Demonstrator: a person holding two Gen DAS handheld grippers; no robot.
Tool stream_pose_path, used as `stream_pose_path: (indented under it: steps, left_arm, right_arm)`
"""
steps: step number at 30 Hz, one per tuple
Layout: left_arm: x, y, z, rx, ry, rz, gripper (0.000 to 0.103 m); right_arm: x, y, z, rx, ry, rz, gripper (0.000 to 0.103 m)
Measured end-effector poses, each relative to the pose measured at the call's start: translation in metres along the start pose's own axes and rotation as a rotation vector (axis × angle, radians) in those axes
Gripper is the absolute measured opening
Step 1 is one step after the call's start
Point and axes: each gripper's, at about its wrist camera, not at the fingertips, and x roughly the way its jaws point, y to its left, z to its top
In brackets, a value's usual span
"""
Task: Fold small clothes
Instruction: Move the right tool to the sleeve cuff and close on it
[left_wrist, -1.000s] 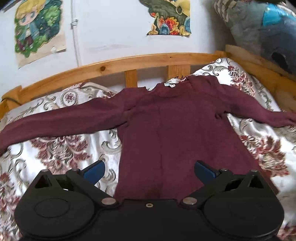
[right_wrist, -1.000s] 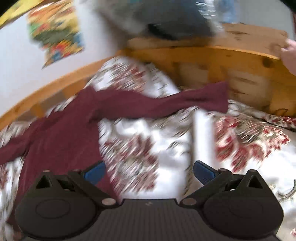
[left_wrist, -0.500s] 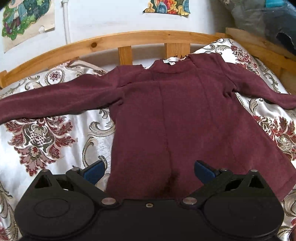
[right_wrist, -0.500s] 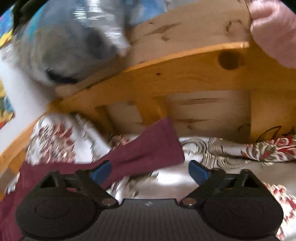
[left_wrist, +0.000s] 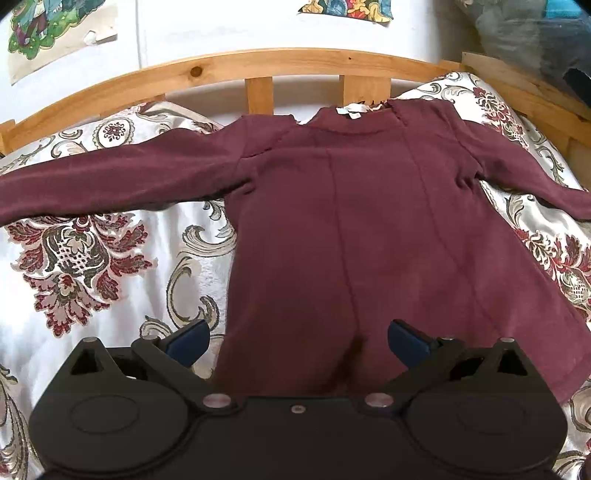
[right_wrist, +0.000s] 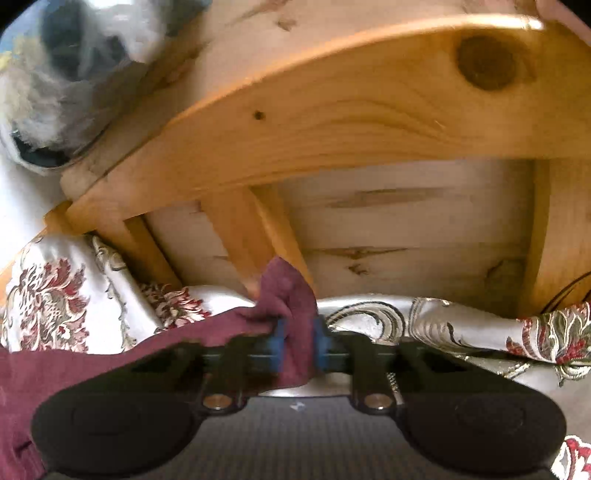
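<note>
The right gripper (right_wrist: 298, 341) is pinching the sleeve end (right_wrist: 286, 291) of the red top (left_wrist: 369, 229) near the bed's wooden rail (right_wrist: 332, 110). The left gripper (left_wrist: 297, 341) is waiting wide open by the hem. Next, I think the sleeve needs folding over the middle.

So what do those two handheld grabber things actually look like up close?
Both look alike. The left gripper has a broad matte black body with two round discs moulded into it, black angled linkage arms held by silver rivets, and blue pads on the fingers. The right gripper has the same black body, rivets and blue pads. No cables, markings or sleeves show.
</note>
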Motion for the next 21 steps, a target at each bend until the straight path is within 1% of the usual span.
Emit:
stream_pose_path:
  steps: [2, 4, 7, 9, 13, 16, 19, 21]
  left_arm:
    - [-0.002, 0.002, 0.001, -0.009, -0.004, 0.009, 0.102]
    - [-0.005, 0.004, 0.003, -0.018, -0.004, 0.032, 0.102]
    - [-0.012, 0.011, 0.006, -0.024, -0.003, 0.086, 0.102]
    - [-0.018, 0.018, 0.008, -0.040, 0.002, 0.111, 0.102]
    - [-0.035, 0.040, 0.012, -0.126, -0.005, 0.109, 0.102]
    - [-0.047, 0.053, 0.016, -0.187, -0.027, 0.105, 0.102]
    - [-0.058, 0.062, 0.020, -0.219, -0.065, 0.113, 0.102]
    - [-0.063, 0.068, 0.023, -0.235, -0.089, 0.121, 0.102]
  right_arm:
    - [-0.013, 0.010, -0.001, -0.030, -0.025, -0.009, 0.007]
    - [-0.036, 0.025, 0.000, -0.061, -0.058, 0.004, 0.007]
    - [-0.067, 0.060, 0.006, -0.142, -0.118, 0.061, 0.006]
    - [-0.090, 0.092, 0.011, -0.216, -0.154, 0.109, 0.006]
    - [-0.138, 0.160, 0.014, -0.352, -0.195, 0.265, 0.006]
    - [-0.174, 0.217, 0.003, -0.500, -0.248, 0.384, 0.006]
    - [-0.211, 0.269, -0.025, -0.653, -0.258, 0.530, 0.006]
    - [-0.230, 0.301, -0.055, -0.763, -0.243, 0.623, 0.006]
